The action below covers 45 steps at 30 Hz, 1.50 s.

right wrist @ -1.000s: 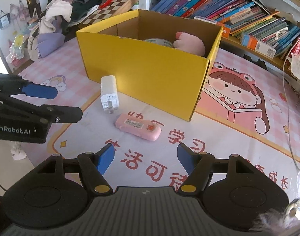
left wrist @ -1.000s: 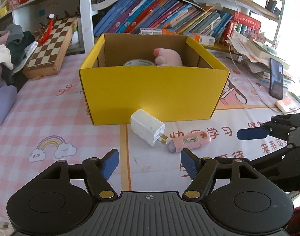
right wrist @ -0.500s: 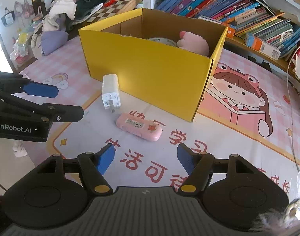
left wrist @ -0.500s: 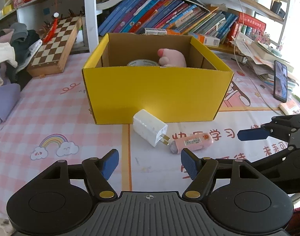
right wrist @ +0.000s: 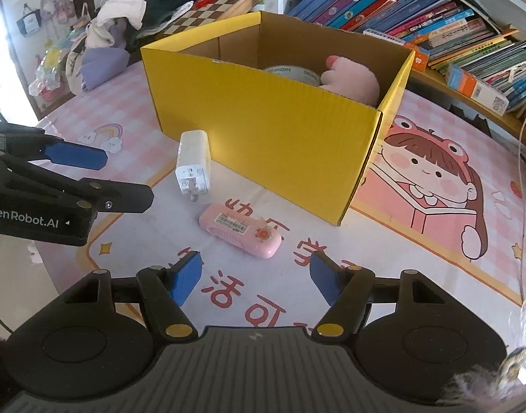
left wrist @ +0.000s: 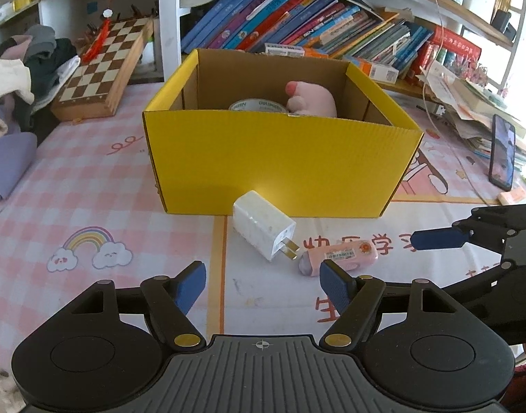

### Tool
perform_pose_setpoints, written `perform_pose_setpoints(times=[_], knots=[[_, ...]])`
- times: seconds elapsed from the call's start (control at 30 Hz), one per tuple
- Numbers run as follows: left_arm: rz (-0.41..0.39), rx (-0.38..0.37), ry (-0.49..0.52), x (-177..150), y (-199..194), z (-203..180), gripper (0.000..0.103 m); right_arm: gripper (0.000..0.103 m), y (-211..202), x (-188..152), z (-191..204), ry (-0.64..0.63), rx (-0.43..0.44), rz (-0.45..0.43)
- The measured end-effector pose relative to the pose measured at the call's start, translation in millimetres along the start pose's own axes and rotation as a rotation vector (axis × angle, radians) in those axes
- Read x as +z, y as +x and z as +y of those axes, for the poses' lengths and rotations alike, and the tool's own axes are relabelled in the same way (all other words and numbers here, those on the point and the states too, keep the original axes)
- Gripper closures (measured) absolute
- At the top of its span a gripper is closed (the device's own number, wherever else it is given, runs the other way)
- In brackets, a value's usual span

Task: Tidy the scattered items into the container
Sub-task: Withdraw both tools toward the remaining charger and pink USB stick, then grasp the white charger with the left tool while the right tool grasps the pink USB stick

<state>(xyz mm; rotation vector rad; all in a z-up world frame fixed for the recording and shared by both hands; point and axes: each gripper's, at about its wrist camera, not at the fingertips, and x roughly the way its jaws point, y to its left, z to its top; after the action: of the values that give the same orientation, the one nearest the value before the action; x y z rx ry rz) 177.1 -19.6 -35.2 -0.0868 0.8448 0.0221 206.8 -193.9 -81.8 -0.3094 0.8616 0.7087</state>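
White charger [left wrist: 263, 229] lies flat on the mat, one end almost touching the front wall of the yellow box [left wrist: 280, 161], prongs pointing away from the box. Pink case [left wrist: 338, 256] lies just beyond the prongs, also in front of the box, label side up; small gap between the two, not touching as far as I can tell.

Left gripper [left wrist: 263, 287]: fingers spread wide, nothing between them. The charger sits ahead of the gap, closer to the box than the fingertips are; the pink case's near end is just ahead of one blue pad [left wrist: 333, 284].

Right gripper [right wrist: 257, 278]: also wide open, holding nothing. Pink case [right wrist: 240, 230] lies ahead of its fingertips, roughly centred on the gap, lying crosswise to the fingers. Charger [right wrist: 193, 167] is further out, closer to the box wall [right wrist: 263, 130].

Inside the box: tape roll [left wrist: 257, 106] and pink plush [left wrist: 311, 99], side by side toward the back.

Behind the box: row of books [left wrist: 297, 27] on a shelf, chessboard [left wrist: 104, 69] off to one side.
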Motion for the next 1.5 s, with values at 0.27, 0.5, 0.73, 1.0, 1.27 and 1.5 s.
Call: perform_pose_setpoints(times=[0.27, 0.5, 0.73, 1.0, 1.27, 1.5], knots=[[0.02, 0.012, -0.009, 0.7, 8.4, -2.0, 0.028, 0.039, 6.6, 1.0, -4.6, -0.008, 0.037, 0.006], [0.027, 0.013, -0.023, 4.6, 16.1, -1.1, 0.028, 0.041, 14.1, 4.5, -4.2, -0.03, 0.053, 0.012], [0.033, 0.008, -0.04, 17.1, 31.4, 3.8, 0.028, 0.041, 26.1, 13.1, -3.5, -0.049, 0.064, 0.016], [0.045, 0.018, -0.097, 32.3, 56.7, 7.4, 0.028, 0.043, 38.7, 20.5, 3.4, -0.113, 0.088, 0.011], [0.048, 0.038, -0.113, 41.5, 73.8, 7.7, 0.03, 0.051, 49.9, 25.4, 4.0, -0.115, 0.091, 0.018], [0.061, 0.003, -0.13, 32.9, 69.5, 15.9, 0.06, 0.071, 42.8, 20.6, 3.0, -0.109, 0.099, 0.029]])
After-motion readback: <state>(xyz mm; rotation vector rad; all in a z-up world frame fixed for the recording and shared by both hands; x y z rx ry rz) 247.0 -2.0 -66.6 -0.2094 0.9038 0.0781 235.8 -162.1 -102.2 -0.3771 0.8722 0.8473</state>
